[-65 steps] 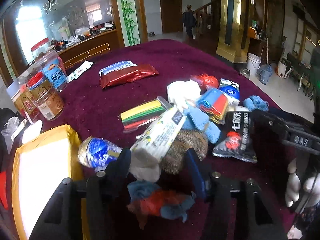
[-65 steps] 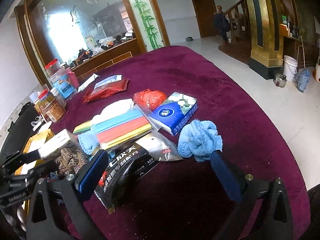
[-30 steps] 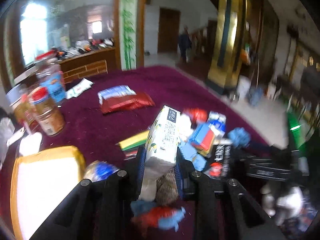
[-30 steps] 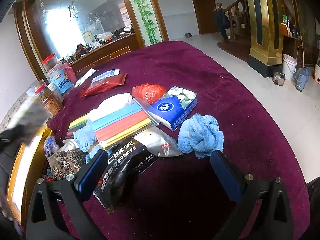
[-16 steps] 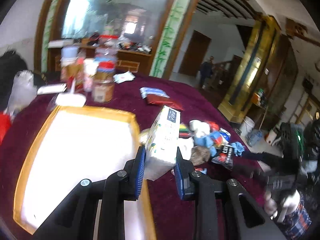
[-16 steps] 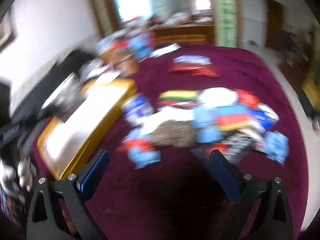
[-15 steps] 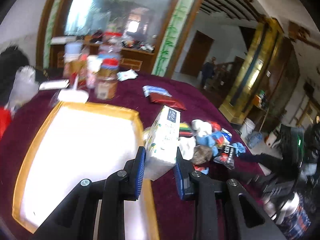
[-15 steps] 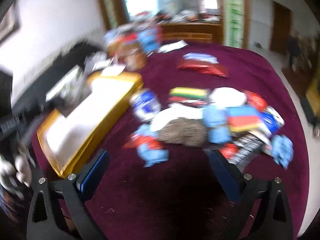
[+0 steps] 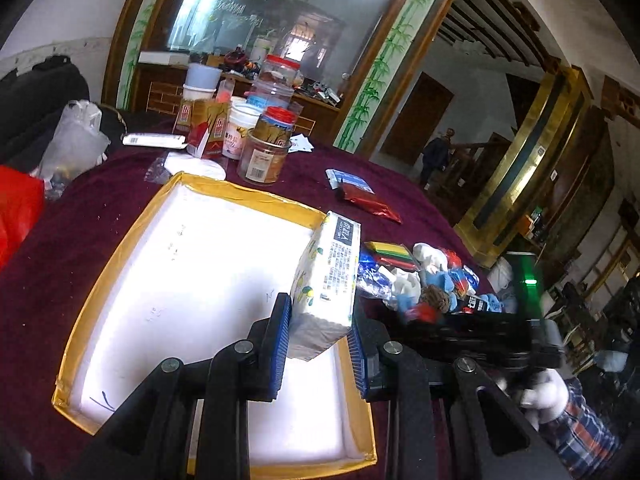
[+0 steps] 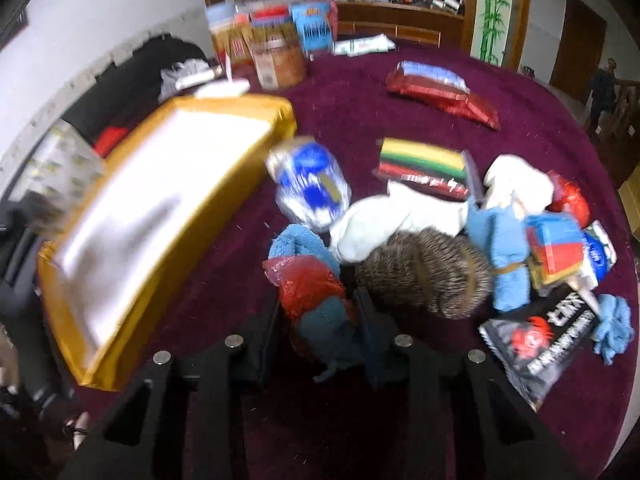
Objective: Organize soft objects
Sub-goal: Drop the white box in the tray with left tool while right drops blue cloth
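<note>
My left gripper [image 9: 320, 332] is shut on a white tissue pack [image 9: 326, 276] with lemon prints and holds it tilted above the near right part of a white tray with a yellow rim [image 9: 240, 191]. In the right wrist view my right gripper [image 10: 320, 312] points down at the pile. Its jaws are closing on a bundle of red plastic and blue cloth [image 10: 312, 296], and the pads press its sides. The bundle lies on the maroon cloth beside the tray's yellow wall [image 10: 192, 240]. The bundle's near end is hidden between the fingers.
Right of the bundle lie a brown speckled knit [image 10: 428, 276], a white cloth [image 10: 400, 216], a blue towel [image 10: 504, 252], a black packet [image 10: 540, 336] and a striped pack [image 10: 424, 160]. A blue-white packet [image 10: 308, 180] sits by the tray. Jars [image 9: 264, 156] stand beyond the tray.
My right gripper swung left across the pile and its wide jaws came together around the red and blue bundle. My left gripper carried the tissue pack from the pile to above the tray.
</note>
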